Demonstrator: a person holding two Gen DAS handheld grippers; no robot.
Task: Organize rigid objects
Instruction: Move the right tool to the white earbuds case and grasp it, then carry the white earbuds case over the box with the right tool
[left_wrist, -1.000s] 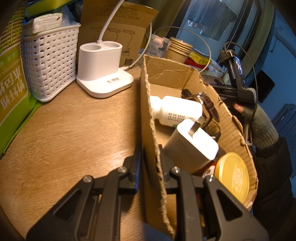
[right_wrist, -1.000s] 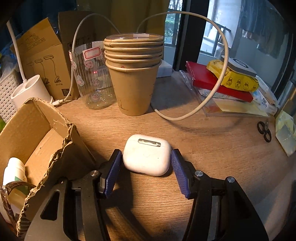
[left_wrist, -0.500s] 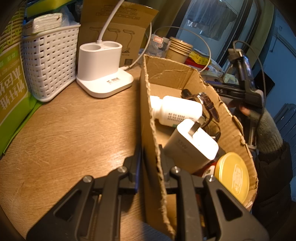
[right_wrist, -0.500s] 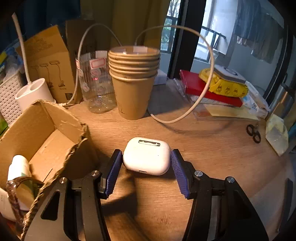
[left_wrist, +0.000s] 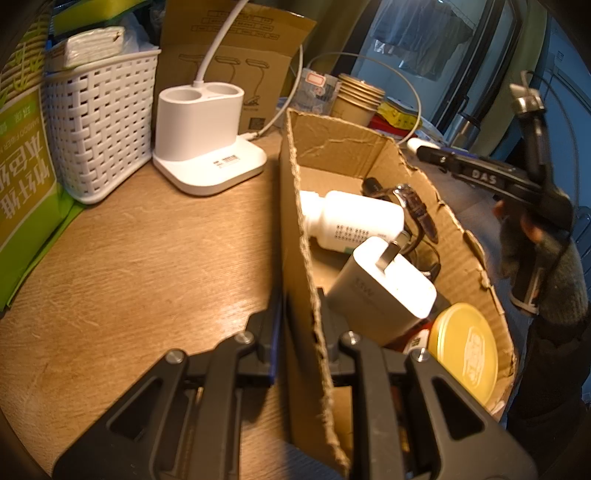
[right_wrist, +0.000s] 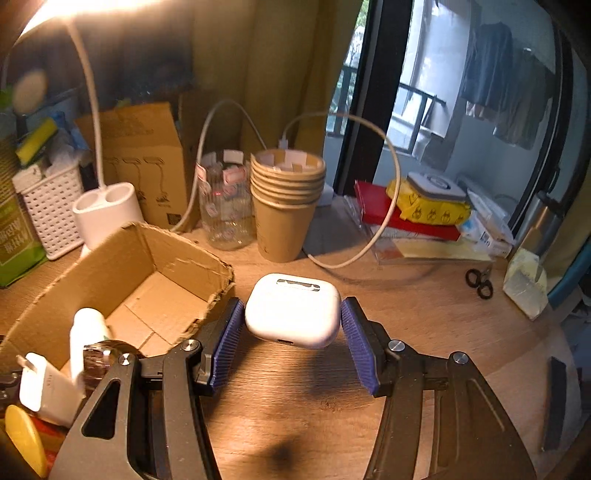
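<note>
My left gripper (left_wrist: 301, 314) is shut on the near side wall of the torn cardboard box (left_wrist: 332, 155), one finger inside and one outside. The box holds a white bottle (left_wrist: 354, 221), a white charger (left_wrist: 384, 284), a yellow tin (left_wrist: 465, 350) and a watch (left_wrist: 413, 206). My right gripper (right_wrist: 293, 314) is shut on a white earbuds case (right_wrist: 293, 310) and holds it in the air over the wooden table, just right of the box (right_wrist: 147, 258). In the left wrist view that gripper (left_wrist: 480, 177) hangs past the box's far right corner, held by a gloved hand (left_wrist: 535, 258).
A white basket (left_wrist: 99, 122) and a white lamp base (left_wrist: 207, 140) stand left of the box. Behind it are stacked paper cups (right_wrist: 284, 206), a clear jar (right_wrist: 225, 206) and a looping white cable (right_wrist: 391, 206). Scissors (right_wrist: 478, 282) and a red-and-yellow pile (right_wrist: 424, 206) lie to the right.
My right gripper has lifted the earbuds case off the table and drawn back, so more of the box shows. The left gripper has stayed on the box wall.
</note>
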